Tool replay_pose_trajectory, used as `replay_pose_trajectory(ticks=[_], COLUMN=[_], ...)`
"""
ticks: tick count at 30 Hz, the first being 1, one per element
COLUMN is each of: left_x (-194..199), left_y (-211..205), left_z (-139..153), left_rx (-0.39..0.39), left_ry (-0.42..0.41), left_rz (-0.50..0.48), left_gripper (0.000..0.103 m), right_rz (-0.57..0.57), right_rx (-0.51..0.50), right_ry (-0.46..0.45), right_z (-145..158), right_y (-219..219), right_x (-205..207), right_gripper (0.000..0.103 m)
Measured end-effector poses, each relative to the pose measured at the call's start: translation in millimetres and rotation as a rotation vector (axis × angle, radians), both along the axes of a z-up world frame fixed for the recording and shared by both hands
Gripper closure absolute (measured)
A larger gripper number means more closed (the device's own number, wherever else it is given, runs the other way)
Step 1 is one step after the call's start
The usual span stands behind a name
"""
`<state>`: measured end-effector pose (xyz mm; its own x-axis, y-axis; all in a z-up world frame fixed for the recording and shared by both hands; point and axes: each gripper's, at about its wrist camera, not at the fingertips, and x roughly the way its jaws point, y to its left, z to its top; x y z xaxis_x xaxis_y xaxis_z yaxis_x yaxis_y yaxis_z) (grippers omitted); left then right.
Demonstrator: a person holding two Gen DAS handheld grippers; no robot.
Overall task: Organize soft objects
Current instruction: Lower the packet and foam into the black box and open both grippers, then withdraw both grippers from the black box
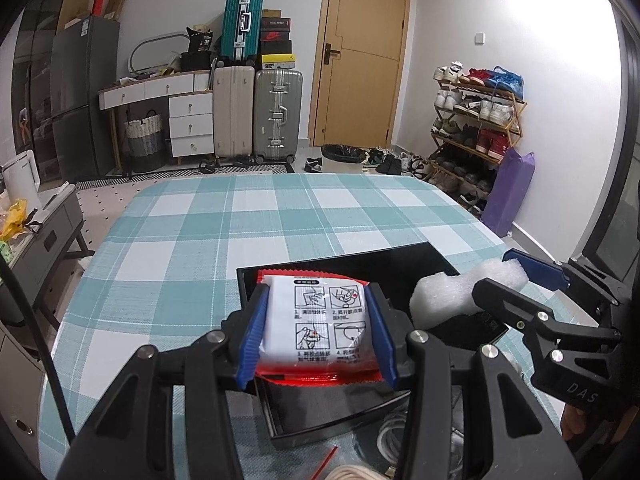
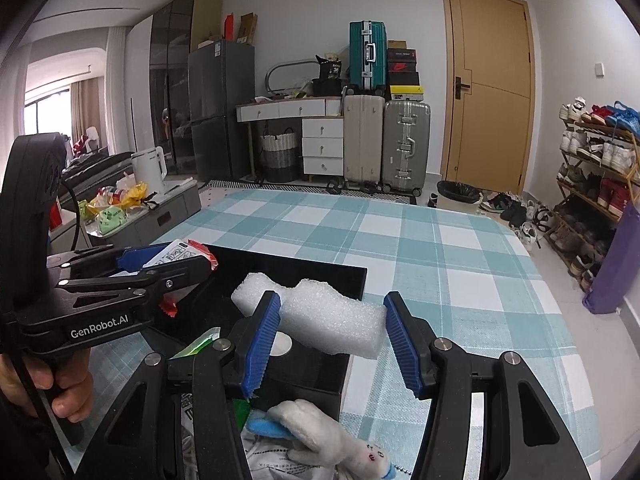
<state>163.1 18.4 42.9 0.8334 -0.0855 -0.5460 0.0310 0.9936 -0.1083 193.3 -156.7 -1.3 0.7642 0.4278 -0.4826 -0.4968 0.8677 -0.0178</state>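
Observation:
My left gripper (image 1: 318,334) is shut on a red and white packet (image 1: 318,322) with printed instructions, held over the black box (image 1: 352,258). It also shows in the right wrist view (image 2: 172,258) at the left. My right gripper (image 2: 330,340) holds a white foam piece (image 2: 320,314) between its blue pads (image 2: 262,344), over the near right part of the black box (image 2: 320,270). The foam touches both pads. The foam also shows in the left wrist view (image 1: 464,294). A white plush toy (image 2: 332,436) with a blue part lies below my right gripper.
The table has a teal and white checked cloth (image 1: 256,232). White cable coils (image 1: 390,438) and a printed bag (image 2: 264,462) lie near the front edge. A side table (image 2: 160,210) with snacks and a kettle stands left. Suitcases, a door and a shoe rack stand behind.

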Motion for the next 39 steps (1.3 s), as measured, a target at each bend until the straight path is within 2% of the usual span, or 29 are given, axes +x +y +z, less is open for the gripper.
replay_pose_trajectory(ticks=[6,18,21,23,24,25,27,28,30,34,39], left_x=[5,9,10,9,9,8,4,2,-4,-17,-34], left_y=[-4,0,-1,-1,-1,-2,-3,-3,-2,-1,5], left_z=[-2,-6,-6,-6,-6,-6,-3,-2,2,9,11], left_rx=[0.020,0.007,0.007,0.008,0.011,0.015,0.015,0.013,0.010,0.018,0.022], left_ry=[0.009,0.030,0.039,0.043,0.044,0.048,0.037,0.026,0.003,-0.021,-0.028], left_rz=[-0.012,-0.019,-0.017,-0.024,-0.027,-0.032,-0.044,-0.046,-0.047,-0.029,-0.016], left_gripper=[0.057,0.056,0.056,0.055,0.050,0.038,0.030,0.021,0.012,0.000,0.000], right_rz=[0.027,0.109,0.122,0.120,0.104,0.092,0.068,0.059,0.049,0.040,0.024], right_rx=[-0.033,-0.059,-0.058,-0.045,-0.042,-0.044,-0.047,-0.046,-0.040,-0.016,0.022], right_ry=[0.001,0.034,0.052,0.046,0.028,0.018,0.001,-0.001,0.005,0.002,0.035], right_z=[-2,-10,-11,-11,-9,-8,-6,-5,-5,-1,2], right_y=[8,18,18,14,11,9,2,-2,-12,-32,-55], right_x=[4,11,13,12,10,9,6,5,2,-8,-17], right_gripper=[0.049,0.048,0.040,0.026,0.023,0.017,0.015,0.012,0.005,0.001,0.001])
